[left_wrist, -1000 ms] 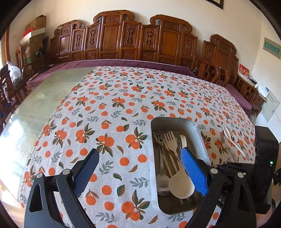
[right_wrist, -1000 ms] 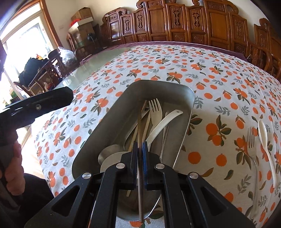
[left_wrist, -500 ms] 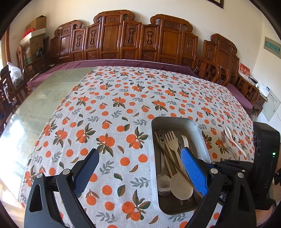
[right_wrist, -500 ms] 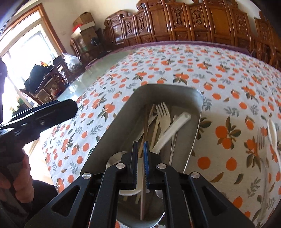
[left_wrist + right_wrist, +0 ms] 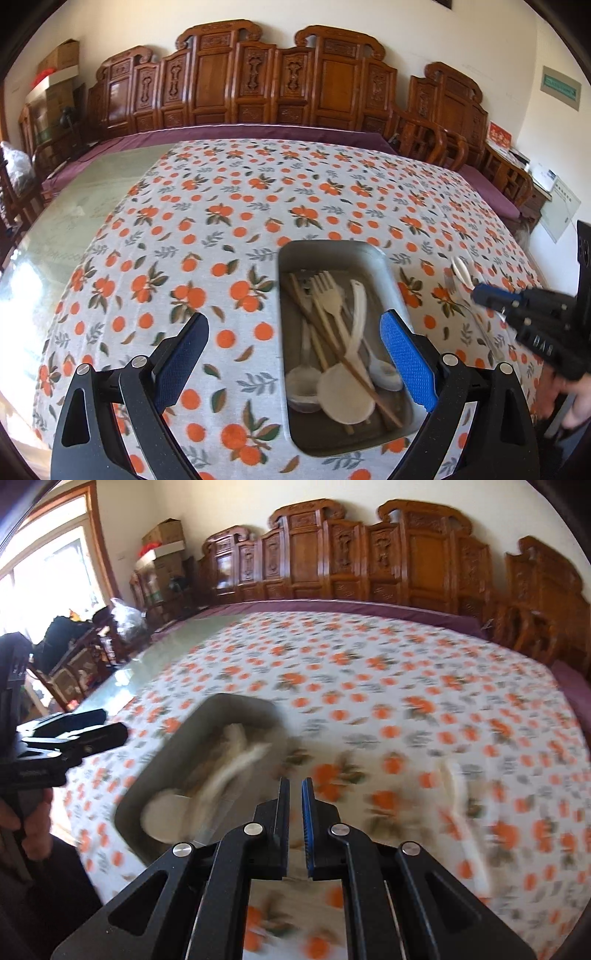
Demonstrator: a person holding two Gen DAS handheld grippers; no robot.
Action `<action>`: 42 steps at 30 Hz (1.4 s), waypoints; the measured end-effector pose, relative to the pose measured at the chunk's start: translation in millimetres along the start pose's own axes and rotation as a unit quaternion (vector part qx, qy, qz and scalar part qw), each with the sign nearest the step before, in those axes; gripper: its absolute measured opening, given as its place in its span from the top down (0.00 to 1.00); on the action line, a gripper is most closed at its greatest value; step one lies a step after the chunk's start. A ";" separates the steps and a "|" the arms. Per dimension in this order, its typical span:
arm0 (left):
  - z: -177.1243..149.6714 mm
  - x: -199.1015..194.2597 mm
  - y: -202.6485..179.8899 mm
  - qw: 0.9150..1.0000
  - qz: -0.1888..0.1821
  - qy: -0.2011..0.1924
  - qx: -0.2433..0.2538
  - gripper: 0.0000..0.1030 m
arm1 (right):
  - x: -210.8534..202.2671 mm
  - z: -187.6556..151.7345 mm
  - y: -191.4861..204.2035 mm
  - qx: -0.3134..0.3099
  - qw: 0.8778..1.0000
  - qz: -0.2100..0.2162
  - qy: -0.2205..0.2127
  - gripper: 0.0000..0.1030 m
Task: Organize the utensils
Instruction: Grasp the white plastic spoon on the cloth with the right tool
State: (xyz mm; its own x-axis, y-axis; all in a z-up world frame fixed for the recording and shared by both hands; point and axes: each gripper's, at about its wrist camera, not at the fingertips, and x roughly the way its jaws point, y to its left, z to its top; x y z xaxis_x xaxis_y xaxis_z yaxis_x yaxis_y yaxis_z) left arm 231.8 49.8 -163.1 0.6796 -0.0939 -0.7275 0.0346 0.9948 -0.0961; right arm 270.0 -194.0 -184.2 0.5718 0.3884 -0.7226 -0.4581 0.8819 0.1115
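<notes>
Two utensils left outside: white spoon and metal fork on the desk, just beyond right tongs. Right tongs nearly pressed together, empty; must spread before any pick-up. Left tongs spread wide, empty, straddling the near end of the metal tray full of utensils. Risk, likely: thin handles flat on cloth, easily skidding or snagging fabric if pinched shallowly.
</notes>
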 end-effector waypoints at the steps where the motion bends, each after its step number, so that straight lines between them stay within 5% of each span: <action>1: -0.3 0.8 -4.8 1.000 -0.003 0.001 0.003 0.12 | -3.0 -2.9 -11.8 -0.002 1.000 -0.015 0.000 0.91; 10: -3.5 8.2 -43.8 0.999 -0.021 0.006 0.028 0.12 | 8.0 -25.2 -82.6 0.005 0.997 -0.080 0.020 0.73; 22: -13.6 13.7 -85.7 0.997 -0.036 0.019 0.060 0.12 | 49.9 -48.8 -114.7 0.009 0.993 -0.090 0.072 0.73; 24: -14.7 13.7 -90.7 0.997 -0.037 0.019 0.063 0.12 | 48.4 -48.8 -114.2 0.009 0.994 -0.087 0.071 0.74; 27: -16.3 14.1 -97.8 0.997 -0.038 0.021 0.069 0.12 | 47.1 -49.9 -112.7 0.004 0.994 -0.083 0.075 0.90; 42: -23.9 7.5 -141.2 0.993 -0.038 0.027 0.105 0.12 | 14.8 -66.9 -141.8 0.043 0.994 -0.075 0.062 0.91</action>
State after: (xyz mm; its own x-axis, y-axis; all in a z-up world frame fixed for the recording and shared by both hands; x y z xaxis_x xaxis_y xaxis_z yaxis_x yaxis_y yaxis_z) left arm 214.5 -92.3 -171.3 0.6285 -0.1648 -0.7601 0.2391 0.9709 -0.0127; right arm 297.8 -331.2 -256.3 0.5381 0.2193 -0.8139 -0.3115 0.9489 0.0497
